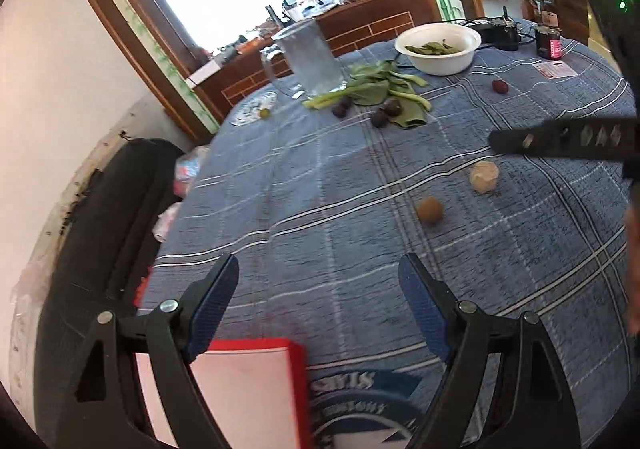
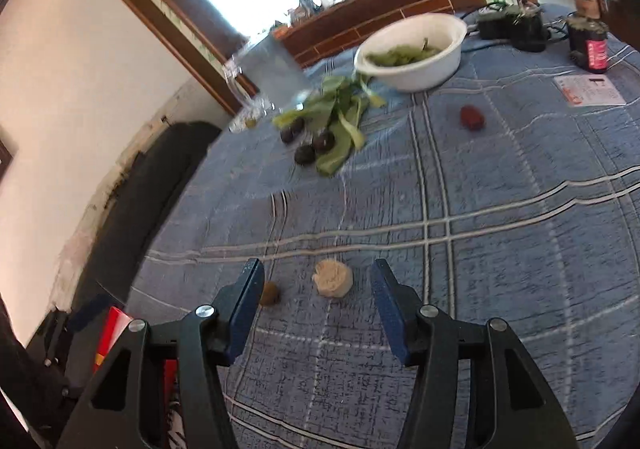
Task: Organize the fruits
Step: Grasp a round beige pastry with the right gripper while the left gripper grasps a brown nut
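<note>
Fruit lies scattered on the blue checked tablecloth (image 2: 480,249). A pale round lump (image 2: 333,281) shows between the spread fingertips of my right gripper (image 2: 318,273), which is open and not touching it. A brown kiwi-like fruit (image 2: 270,293) sits just left, partly behind the left finger. Farther off are three dark plums (image 2: 305,155) by green leaves (image 2: 340,117) and one red fruit (image 2: 472,117). My left gripper (image 1: 320,289) is open and empty near the table's front edge, with the brown fruit (image 1: 430,210) and pale lump (image 1: 484,177) ahead to its right.
A white bowl (image 1: 460,63) of greens and a glass pitcher (image 1: 312,57) stand at the back. A dark jar (image 2: 590,45), black devices and a card (image 2: 588,91) are at back right. A red-edged book (image 1: 248,389) lies under the left gripper. A black chair (image 1: 112,209) stands left.
</note>
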`<move>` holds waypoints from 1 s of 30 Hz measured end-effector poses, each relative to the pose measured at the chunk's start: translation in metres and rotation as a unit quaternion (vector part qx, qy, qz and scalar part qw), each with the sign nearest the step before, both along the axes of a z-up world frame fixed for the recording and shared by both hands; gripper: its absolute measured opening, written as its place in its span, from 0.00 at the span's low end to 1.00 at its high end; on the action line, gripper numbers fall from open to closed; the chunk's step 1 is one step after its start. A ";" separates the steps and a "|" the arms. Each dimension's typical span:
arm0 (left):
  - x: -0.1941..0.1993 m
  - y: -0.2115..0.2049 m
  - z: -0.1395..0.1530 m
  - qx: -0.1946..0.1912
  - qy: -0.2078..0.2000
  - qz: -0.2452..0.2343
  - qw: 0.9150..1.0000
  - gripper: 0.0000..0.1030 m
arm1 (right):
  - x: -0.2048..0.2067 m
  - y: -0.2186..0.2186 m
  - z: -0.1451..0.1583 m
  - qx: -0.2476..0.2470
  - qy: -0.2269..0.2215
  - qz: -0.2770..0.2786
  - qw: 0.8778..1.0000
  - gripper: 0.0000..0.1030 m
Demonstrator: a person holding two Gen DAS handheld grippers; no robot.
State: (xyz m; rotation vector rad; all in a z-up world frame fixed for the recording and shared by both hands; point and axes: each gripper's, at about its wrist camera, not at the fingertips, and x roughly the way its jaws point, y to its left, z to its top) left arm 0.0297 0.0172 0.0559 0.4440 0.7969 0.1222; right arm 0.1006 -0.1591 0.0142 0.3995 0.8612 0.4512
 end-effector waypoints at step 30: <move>0.050 -0.032 -0.029 -0.047 0.076 -0.006 0.996 0.80 | 0.008 -0.031 0.011 0.017 -0.007 -0.042 0.999 0.23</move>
